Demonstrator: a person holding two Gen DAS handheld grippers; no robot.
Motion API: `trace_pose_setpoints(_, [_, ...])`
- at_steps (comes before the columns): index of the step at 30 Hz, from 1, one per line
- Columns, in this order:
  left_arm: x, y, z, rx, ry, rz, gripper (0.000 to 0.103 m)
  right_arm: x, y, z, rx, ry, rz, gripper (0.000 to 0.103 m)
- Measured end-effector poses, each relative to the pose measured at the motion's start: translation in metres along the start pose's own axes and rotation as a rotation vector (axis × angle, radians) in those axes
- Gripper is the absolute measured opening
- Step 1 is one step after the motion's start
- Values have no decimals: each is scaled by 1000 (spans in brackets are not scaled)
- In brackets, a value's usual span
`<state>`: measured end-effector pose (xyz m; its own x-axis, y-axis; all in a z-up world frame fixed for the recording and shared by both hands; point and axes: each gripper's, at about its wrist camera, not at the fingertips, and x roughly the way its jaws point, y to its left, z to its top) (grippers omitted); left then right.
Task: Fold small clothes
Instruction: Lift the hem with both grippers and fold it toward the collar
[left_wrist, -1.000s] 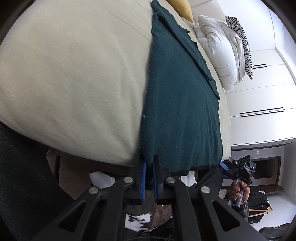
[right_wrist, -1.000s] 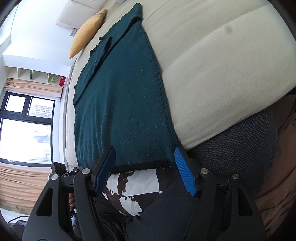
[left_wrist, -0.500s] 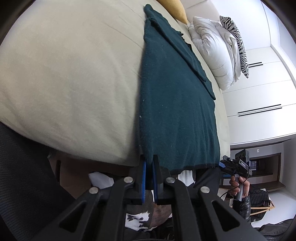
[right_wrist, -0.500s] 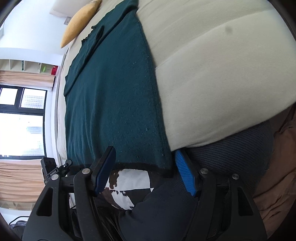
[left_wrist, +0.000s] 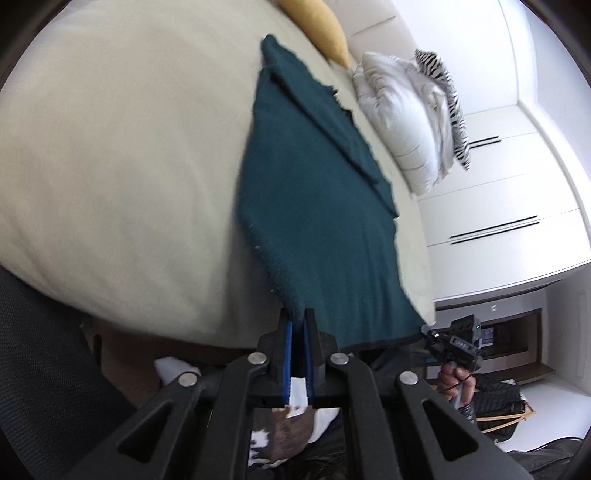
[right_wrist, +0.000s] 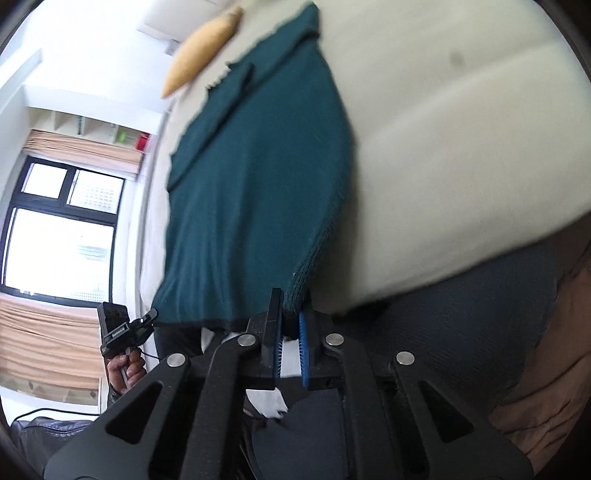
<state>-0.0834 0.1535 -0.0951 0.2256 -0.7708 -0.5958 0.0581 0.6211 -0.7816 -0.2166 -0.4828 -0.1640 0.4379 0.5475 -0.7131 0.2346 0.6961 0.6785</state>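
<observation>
While pinched at both near corners, lies spread along the cream bed (left_wrist: 122, 177): dark green garment (left_wrist: 317, 229), hem lifted off the mattress edge, far end reaching toward a mustard pillow (left_wrist: 317, 26). Narrow on the near left corner: left hand-held gripper (left_wrist: 297, 332), blue pads (left_wrist: 289, 354) clamping cloth. Likewise nipped tight on the right corner: right hand-held gripper (right_wrist: 290, 332). Beside the garment, a white duvet (left_wrist: 406, 129). Beyond, a window (right_wrist: 62, 236).

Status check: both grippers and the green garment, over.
Left gripper shut on green garment hem corner. Right gripper shut on the opposite corner. Garment's near end lifted off the bed. Nothing in the way.
</observation>
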Motion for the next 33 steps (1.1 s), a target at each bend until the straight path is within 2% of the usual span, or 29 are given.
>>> trace_pose_setpoints(6, [-17,-26,33,-15,-102,-119,4,-24,37,29,-88,-118,56,6])
trace_pose_setpoints(10, [-20,-34,59,-43,-163,-166,4,-34,51,58,-88,-211,104,6])
trace_pose_setpoints(17, [-25,-40,102,-69,-249,-203,4,-34,71,106,-86,-323,73,6])
trace_pose_setpoints(27, [-33,-43,152,-66,-336,-197,0,-33,90,148,-128,-379,24,6])
trace_pose_setpoints(30, [-23,-44,160,-51,-333,-158,0,-21,98,161,-139,-381,11,6])
trace_pose_setpoints(33, [-12,-47,153,17,-308,-65,0,-9,105,171,-147,-370,6,6])
